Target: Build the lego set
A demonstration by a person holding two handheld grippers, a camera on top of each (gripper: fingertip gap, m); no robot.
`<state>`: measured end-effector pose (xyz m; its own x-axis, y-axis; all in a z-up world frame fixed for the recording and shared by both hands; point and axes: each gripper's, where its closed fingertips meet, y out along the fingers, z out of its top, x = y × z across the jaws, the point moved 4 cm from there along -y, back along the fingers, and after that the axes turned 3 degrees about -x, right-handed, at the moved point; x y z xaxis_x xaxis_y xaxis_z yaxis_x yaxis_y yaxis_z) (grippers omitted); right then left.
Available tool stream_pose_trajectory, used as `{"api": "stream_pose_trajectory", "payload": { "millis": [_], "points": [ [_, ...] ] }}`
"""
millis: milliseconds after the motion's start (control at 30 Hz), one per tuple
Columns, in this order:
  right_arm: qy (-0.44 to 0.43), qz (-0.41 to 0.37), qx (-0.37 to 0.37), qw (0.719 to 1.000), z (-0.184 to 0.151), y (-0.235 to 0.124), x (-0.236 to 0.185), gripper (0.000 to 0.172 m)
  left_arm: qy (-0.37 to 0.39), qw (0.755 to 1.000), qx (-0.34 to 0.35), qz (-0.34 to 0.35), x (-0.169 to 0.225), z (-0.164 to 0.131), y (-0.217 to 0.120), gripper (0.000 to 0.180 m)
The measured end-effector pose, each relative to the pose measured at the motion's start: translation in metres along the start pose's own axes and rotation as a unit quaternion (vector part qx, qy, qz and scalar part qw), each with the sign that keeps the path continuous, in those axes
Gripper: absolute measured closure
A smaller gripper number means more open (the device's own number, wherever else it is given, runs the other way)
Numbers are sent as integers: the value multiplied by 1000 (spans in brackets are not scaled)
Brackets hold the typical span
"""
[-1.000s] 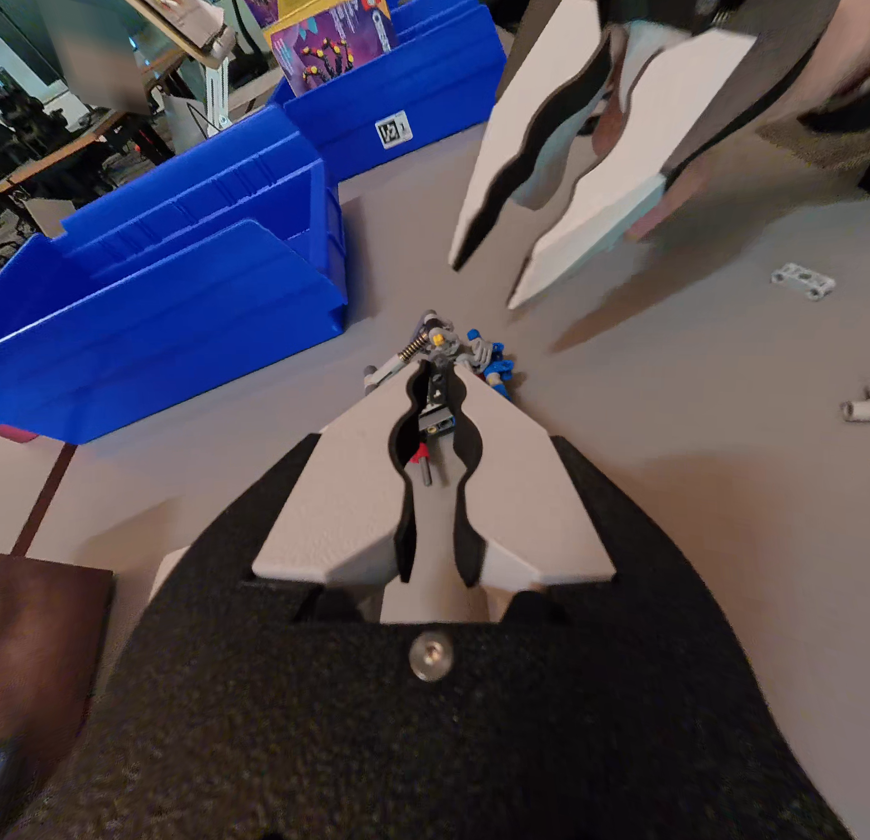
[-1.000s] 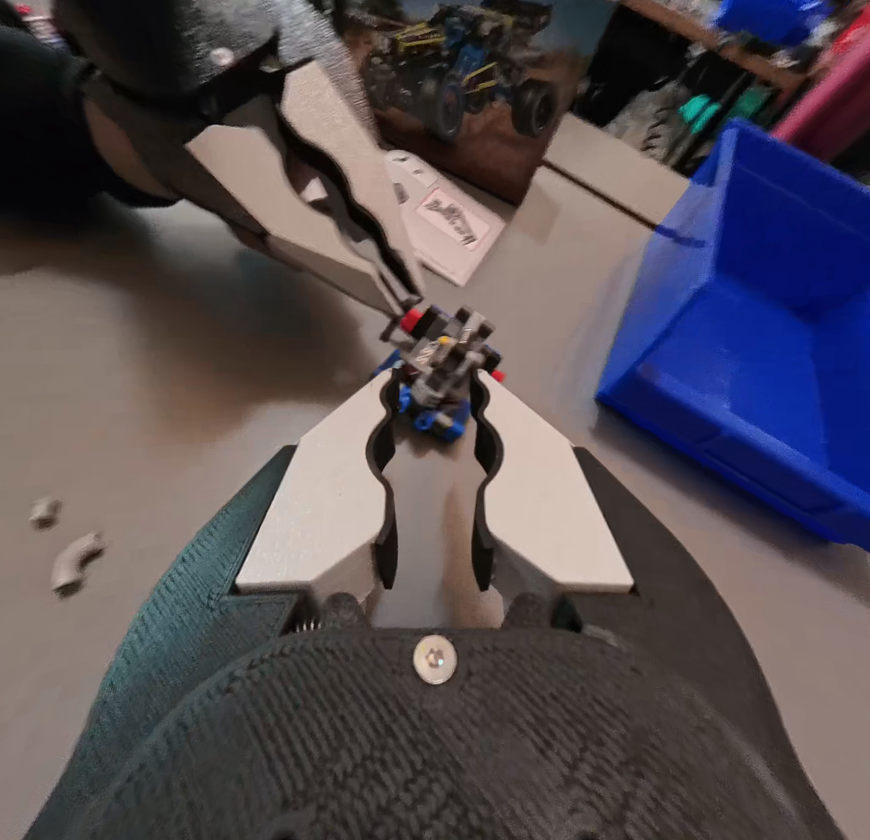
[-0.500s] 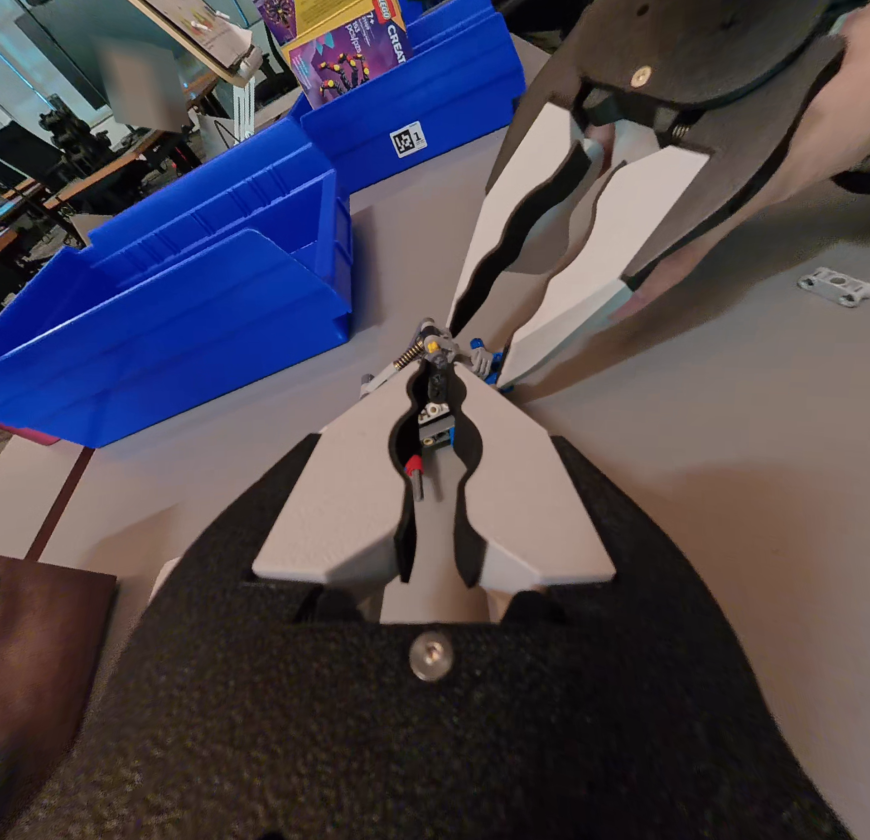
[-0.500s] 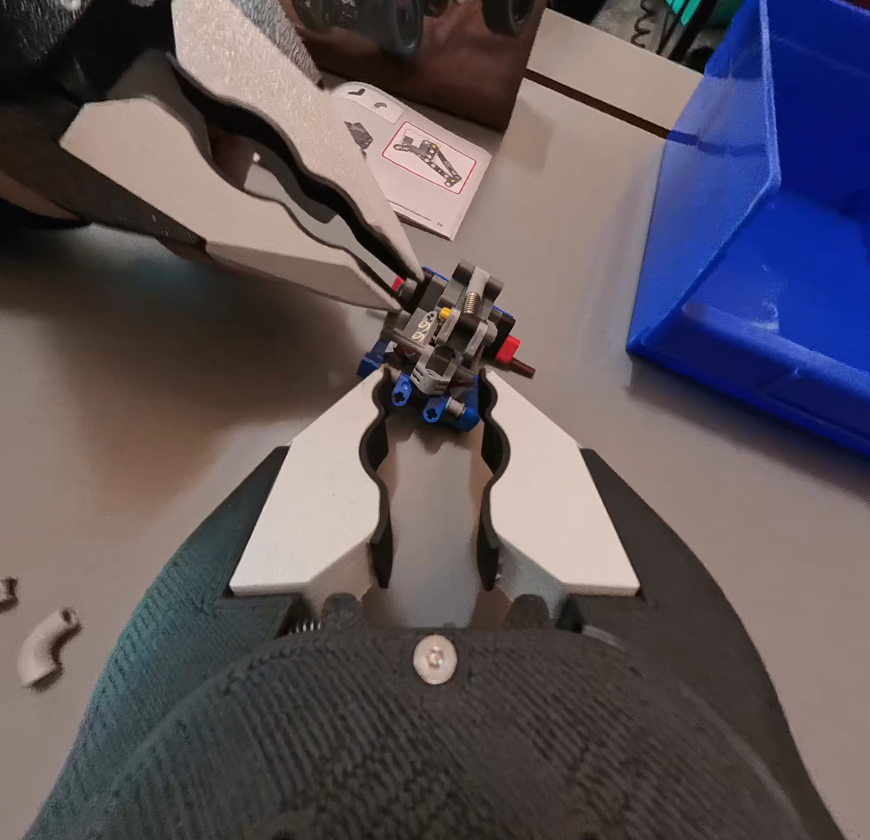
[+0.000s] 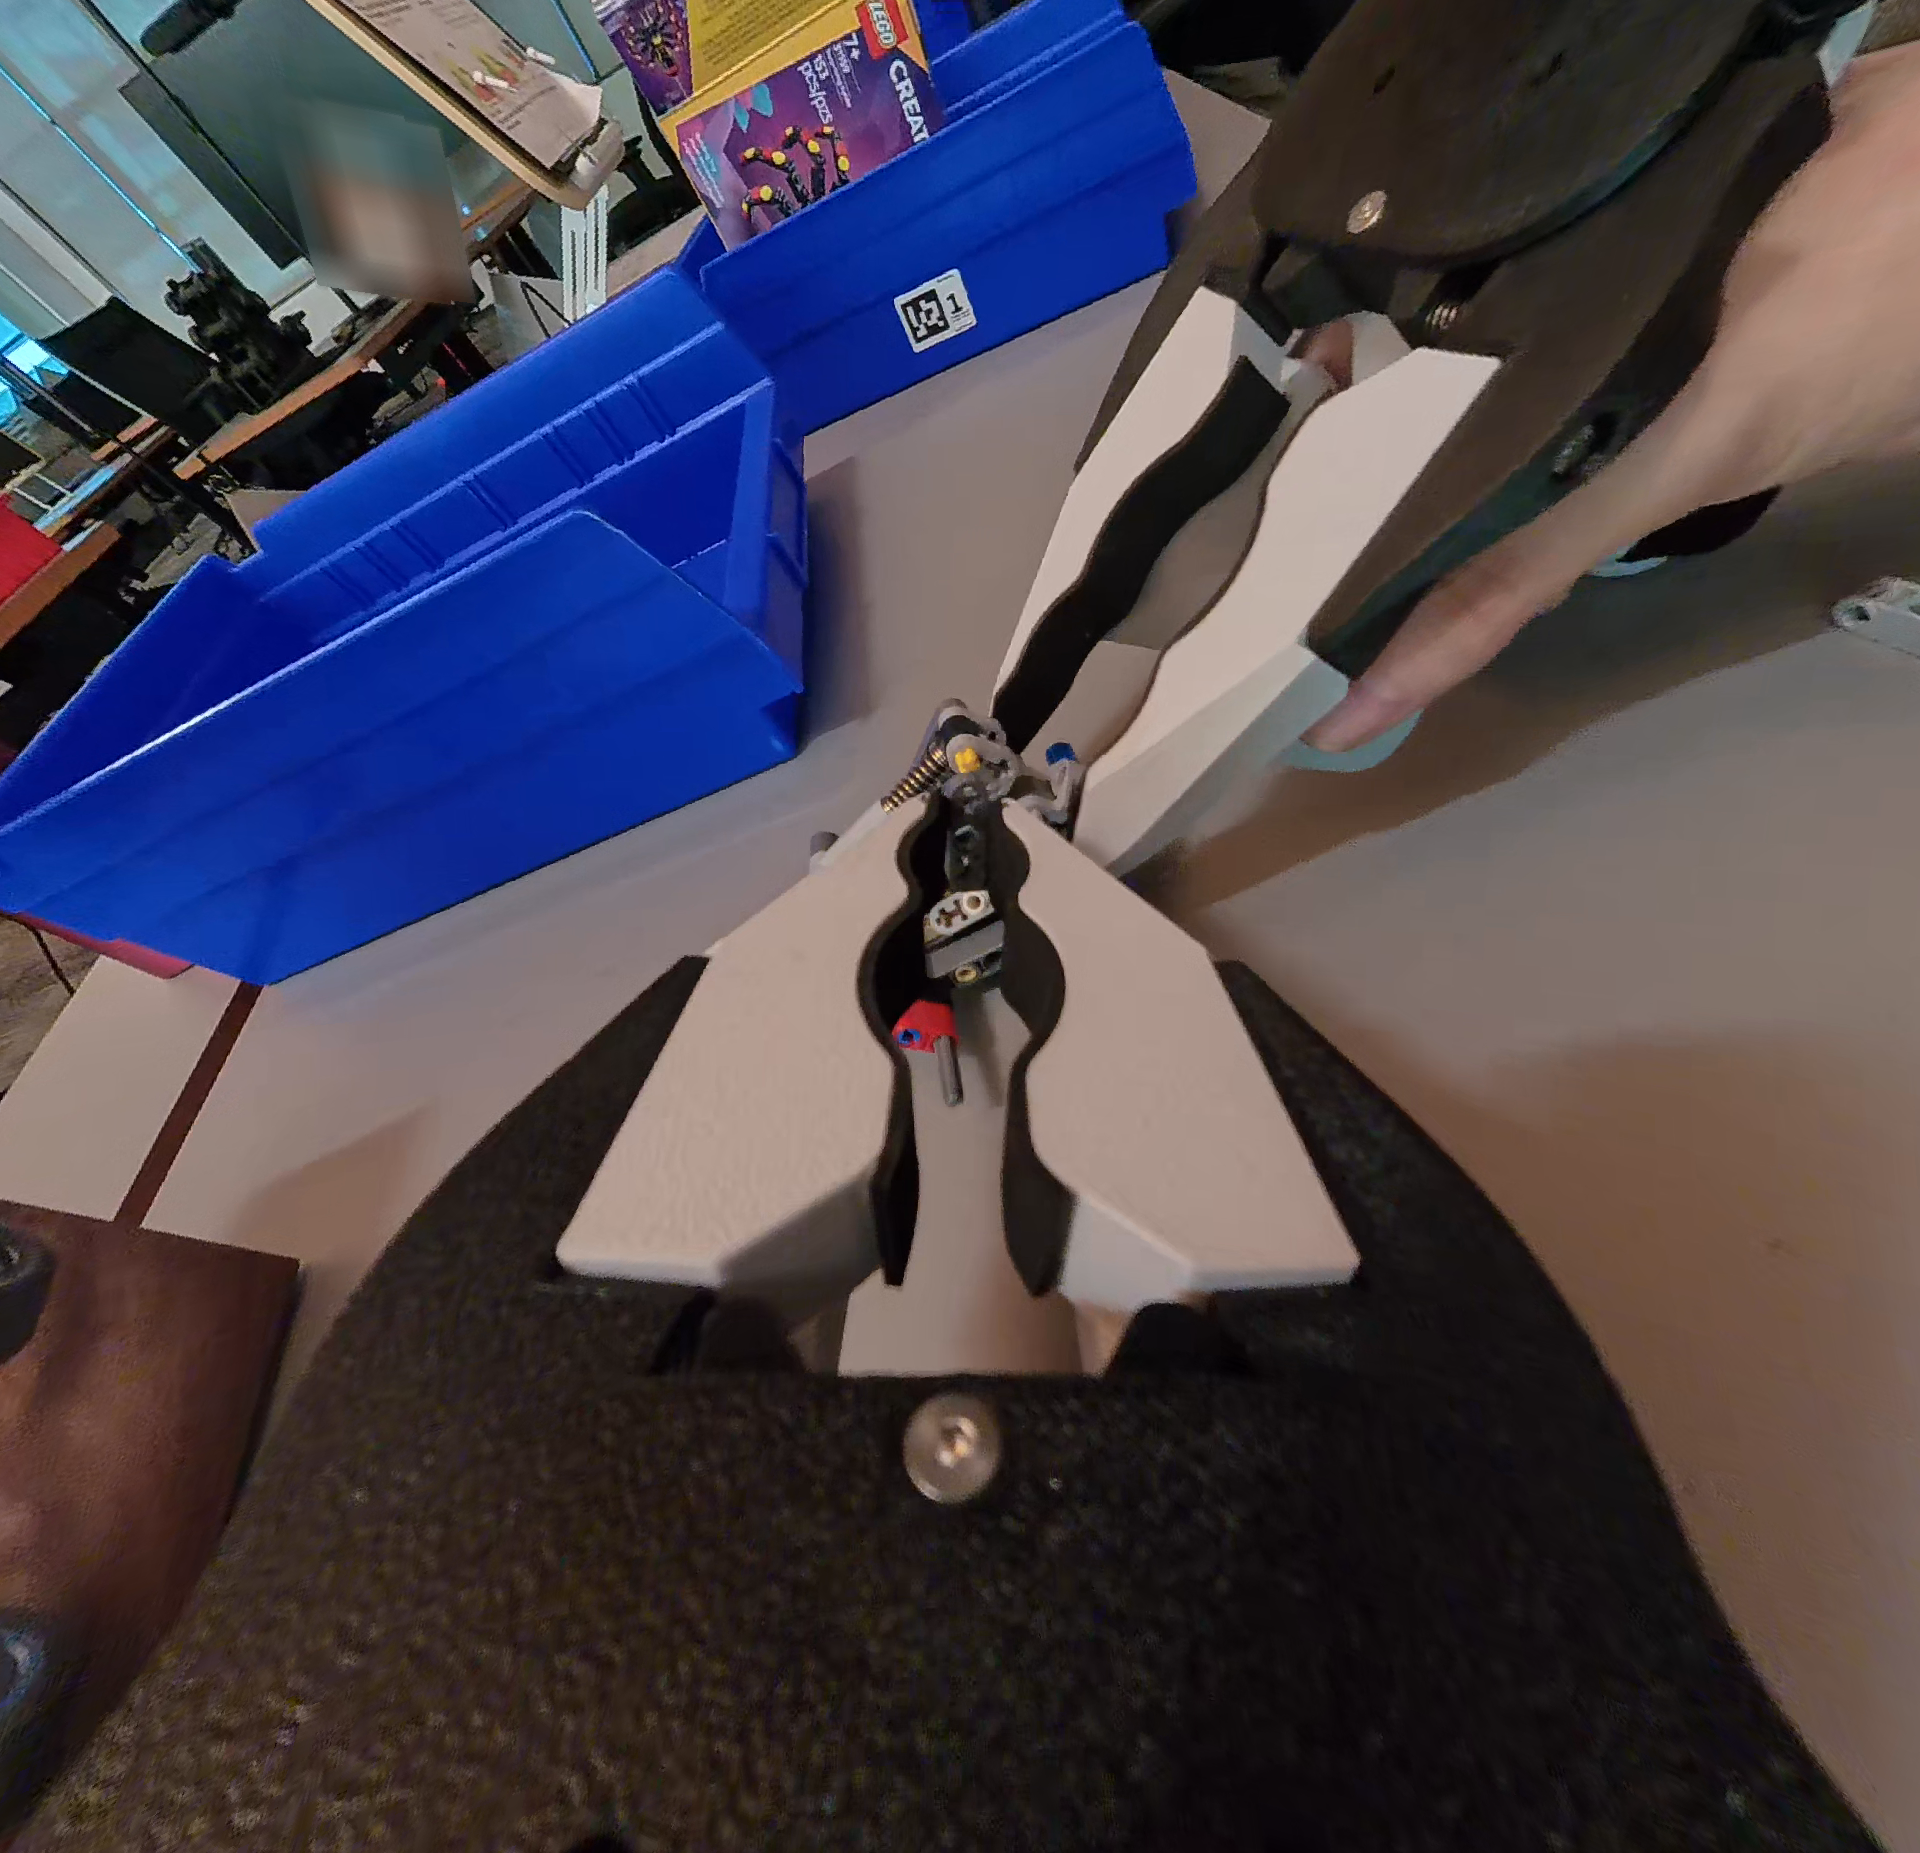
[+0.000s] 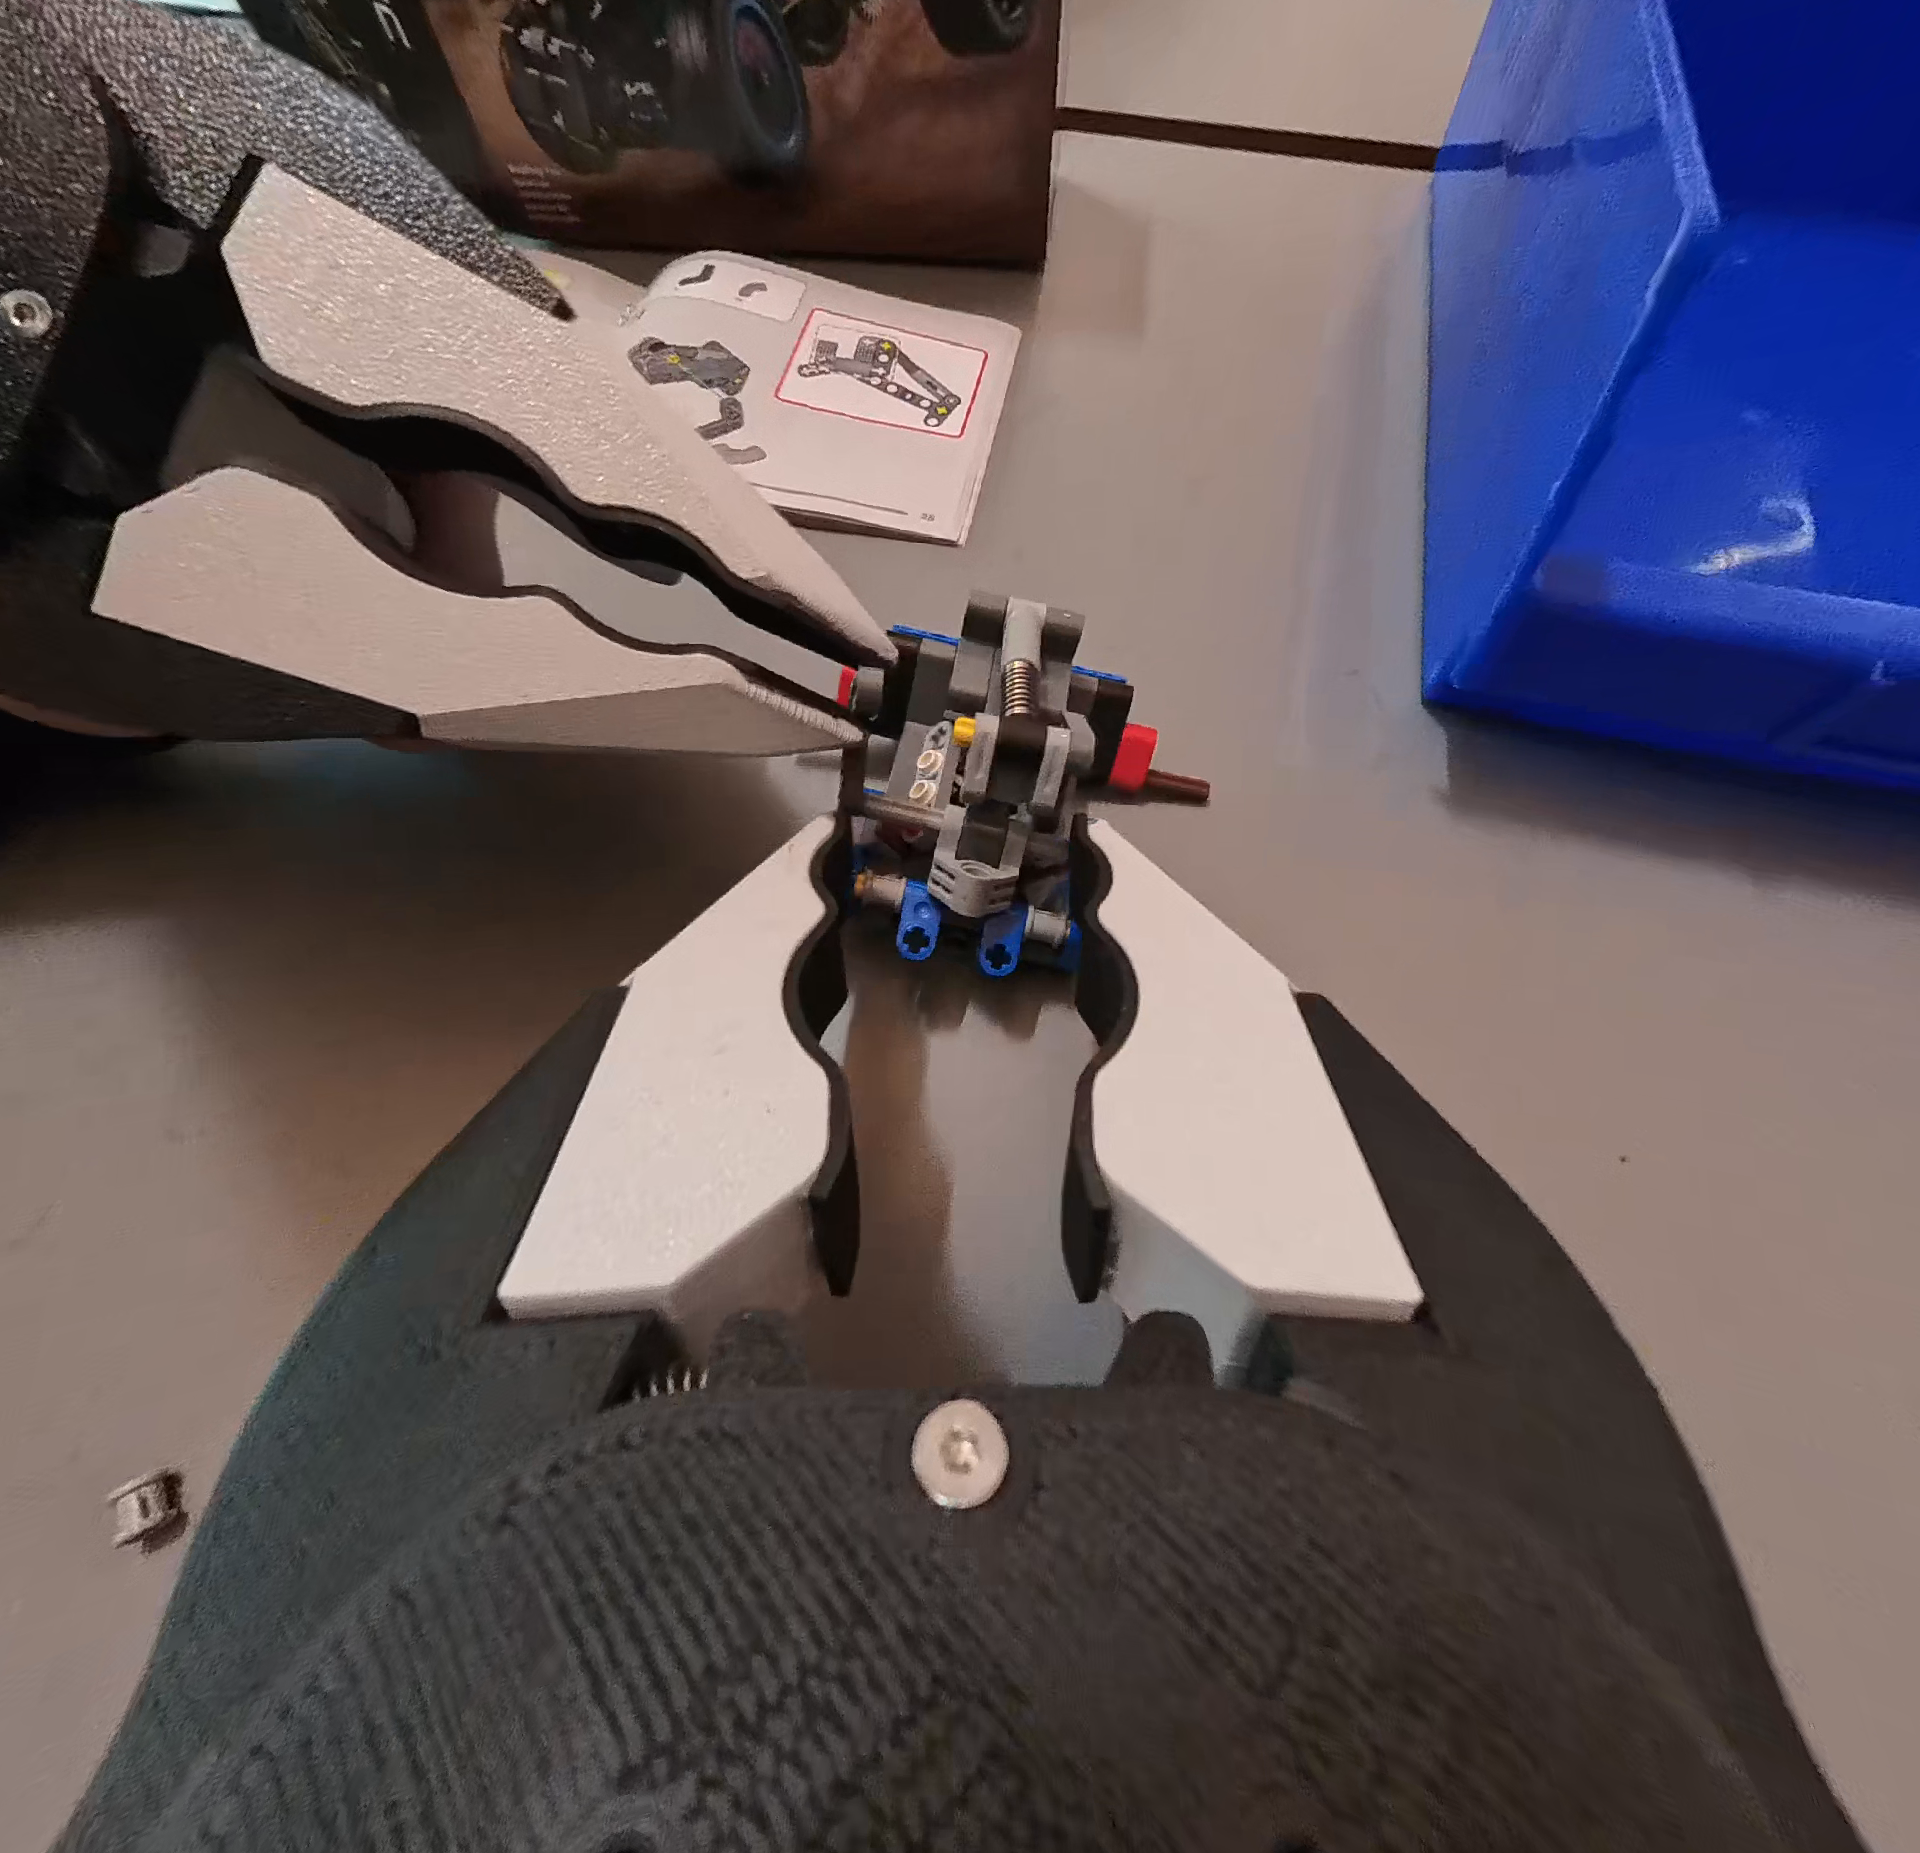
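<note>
Mid-table, left gripper (image 6: 852, 697) pinches a light, fragile brick model (image 6: 987, 764); open right gripper (image 6: 961, 868) straddles its sturdier blue base.

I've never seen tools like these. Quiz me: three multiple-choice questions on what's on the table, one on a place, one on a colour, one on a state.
1. Where does the booklet lie?
A. In a bin
B. On the table, before the box
C. Under the model

2. What colour are the bins?
A. Blue
B. Green
C. Yellow

3. How does the left gripper stand?
A. Wide open, far from the model
B. Lying flat on the table
C. Shut on the side of the model

Answers: B, the booklet lies flat on the table just in front of the box; A, both bins are blue; C, its fingertips pinch the model's side.
</note>
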<state>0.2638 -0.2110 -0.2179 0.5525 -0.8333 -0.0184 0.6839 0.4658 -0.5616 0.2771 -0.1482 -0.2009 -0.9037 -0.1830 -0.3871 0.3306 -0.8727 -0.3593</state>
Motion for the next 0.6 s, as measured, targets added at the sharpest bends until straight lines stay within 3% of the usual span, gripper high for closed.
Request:
{"api": "stream_pose_trajectory", "payload": {
  "millis": [600],
  "points": [
    [64,37,3,997,0,0,2,131,15,1000,4,11,1,1,2,177]
  ]
}}
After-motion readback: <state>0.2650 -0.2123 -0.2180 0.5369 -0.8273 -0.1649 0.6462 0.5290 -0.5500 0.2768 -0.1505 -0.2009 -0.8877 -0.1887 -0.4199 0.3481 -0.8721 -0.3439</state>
